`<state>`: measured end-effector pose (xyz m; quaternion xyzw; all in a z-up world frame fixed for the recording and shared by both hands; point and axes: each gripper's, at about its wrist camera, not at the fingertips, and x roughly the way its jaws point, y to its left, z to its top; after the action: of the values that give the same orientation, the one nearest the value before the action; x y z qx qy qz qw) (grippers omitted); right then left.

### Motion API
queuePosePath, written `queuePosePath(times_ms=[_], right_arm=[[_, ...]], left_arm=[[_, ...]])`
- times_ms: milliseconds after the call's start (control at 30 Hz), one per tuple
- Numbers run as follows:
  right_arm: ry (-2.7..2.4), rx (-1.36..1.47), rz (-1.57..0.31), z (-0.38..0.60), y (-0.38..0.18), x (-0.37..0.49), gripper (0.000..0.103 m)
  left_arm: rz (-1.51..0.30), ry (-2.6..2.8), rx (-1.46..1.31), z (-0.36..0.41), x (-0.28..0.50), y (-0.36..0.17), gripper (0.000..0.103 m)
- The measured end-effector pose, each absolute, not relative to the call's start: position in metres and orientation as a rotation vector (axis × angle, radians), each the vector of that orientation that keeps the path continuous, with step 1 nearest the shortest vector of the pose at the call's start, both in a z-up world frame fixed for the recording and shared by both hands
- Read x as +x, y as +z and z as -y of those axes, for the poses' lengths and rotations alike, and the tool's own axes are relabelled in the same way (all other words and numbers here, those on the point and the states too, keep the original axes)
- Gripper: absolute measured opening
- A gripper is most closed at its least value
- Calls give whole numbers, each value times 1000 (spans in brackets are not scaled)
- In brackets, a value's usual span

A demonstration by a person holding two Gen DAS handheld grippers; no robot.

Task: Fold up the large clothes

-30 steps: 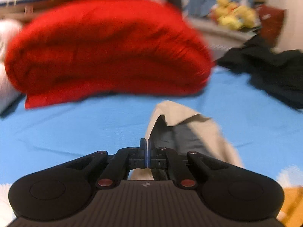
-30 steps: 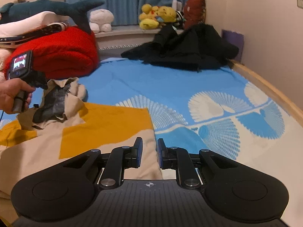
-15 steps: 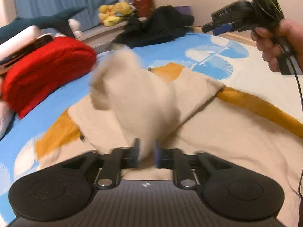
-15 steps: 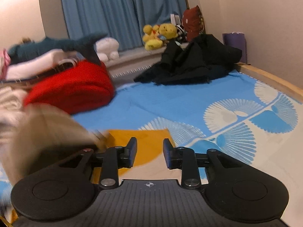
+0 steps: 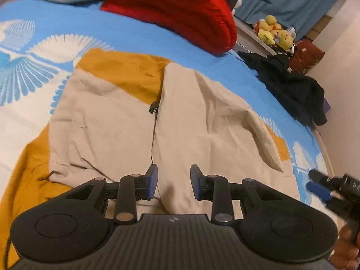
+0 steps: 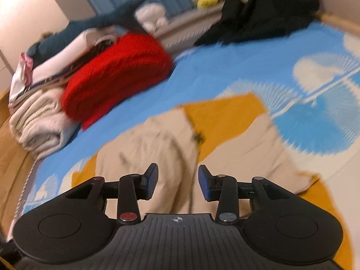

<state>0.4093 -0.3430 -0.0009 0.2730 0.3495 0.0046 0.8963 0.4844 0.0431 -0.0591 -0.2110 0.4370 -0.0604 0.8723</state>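
L gripper (image 5: 173, 181) jaws spread, empty, just over the beige & orange jacket (image 5: 202, 117), which lies flat on the blue bedsheet (image 5: 139, 36). R gripper (image 6: 177, 181) also released, nothing betw. fingers, over same jacket. Red blanket (image 5: 180, 6) beyond; black clothes (image 5: 292, 87) off to the R.

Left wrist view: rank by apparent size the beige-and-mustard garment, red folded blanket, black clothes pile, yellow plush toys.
1. beige-and-mustard garment, fills most of the frame, though it lies nearest the camera.
2. red folded blanket.
3. black clothes pile, farther off, so its true size is unsure.
4. yellow plush toys, smallest and farthest.
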Motion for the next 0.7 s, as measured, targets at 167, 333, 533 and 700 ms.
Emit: queuePosePath(times_ms=[167,333,533,700], right_arm=[[48,600,-812,324,-21,422,45],[47,595,-867,315,-37,429,45],[63,573,-859,310,-38,433,42],[101,618,-783,311,-31,438,1]], left_arm=[[-932,-113,-482,-58,488,-79,34],[-976,-126,-540,-53,495,-93,34],[-990,-114,-546,-51,501,-99,20],[-832,-168,-546,-58,497,-66,0]])
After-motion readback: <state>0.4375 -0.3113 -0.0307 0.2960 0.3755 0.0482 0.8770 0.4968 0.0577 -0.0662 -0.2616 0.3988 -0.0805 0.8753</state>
